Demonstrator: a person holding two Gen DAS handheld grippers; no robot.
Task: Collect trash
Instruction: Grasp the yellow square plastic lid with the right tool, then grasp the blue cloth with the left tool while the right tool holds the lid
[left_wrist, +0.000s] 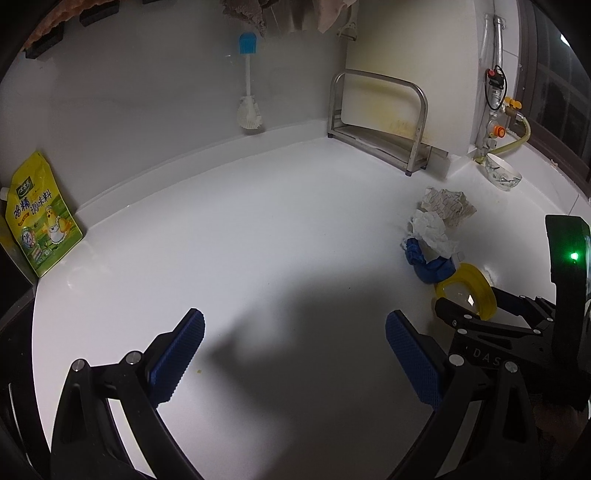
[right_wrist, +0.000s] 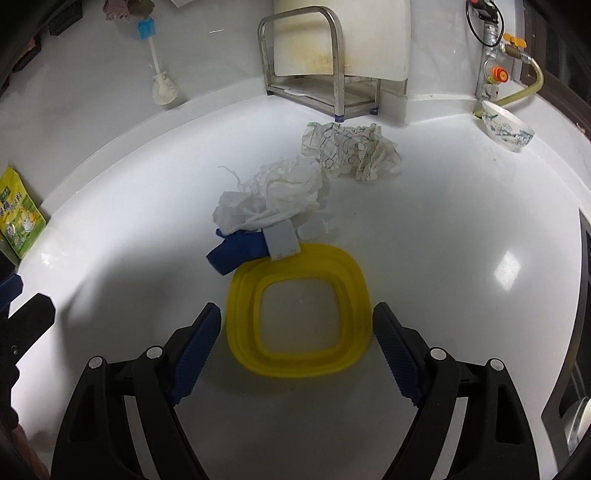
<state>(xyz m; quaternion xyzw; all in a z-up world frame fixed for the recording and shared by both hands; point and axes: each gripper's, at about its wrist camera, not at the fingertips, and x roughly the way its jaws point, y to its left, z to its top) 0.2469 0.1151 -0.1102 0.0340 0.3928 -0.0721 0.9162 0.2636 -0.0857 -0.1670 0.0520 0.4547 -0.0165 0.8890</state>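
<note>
The trash sits mid-counter: a yellow lid (right_wrist: 298, 309), with a blue wad (right_wrist: 236, 252), white tissue (right_wrist: 275, 195) and printed paper (right_wrist: 351, 151) in a row beyond it toward the rack (right_wrist: 303, 55). The right gripper (right_wrist: 297, 341) is nearest, jaws apart, straddling the lid. The left gripper (left_wrist: 295, 360), also apart, hangs over bare counter (left_wrist: 258, 221) well to the left, with open room all round.

The left tongs (left_wrist: 294, 356) were black, with 2 long arms shaped like open triangles. Each finger wore a bumpy blue pad (left_wrist: 178, 360). Round silver screws (left_wrist: 132, 357) sat at the joints. The right tongs (right_wrist: 297, 356) looked the same, with ridged blue pads (right_wrist: 194, 358). Their black body had a small green light (left_wrist: 573, 256) and the white letters "DAS" (left_wrist: 487, 354).
</note>
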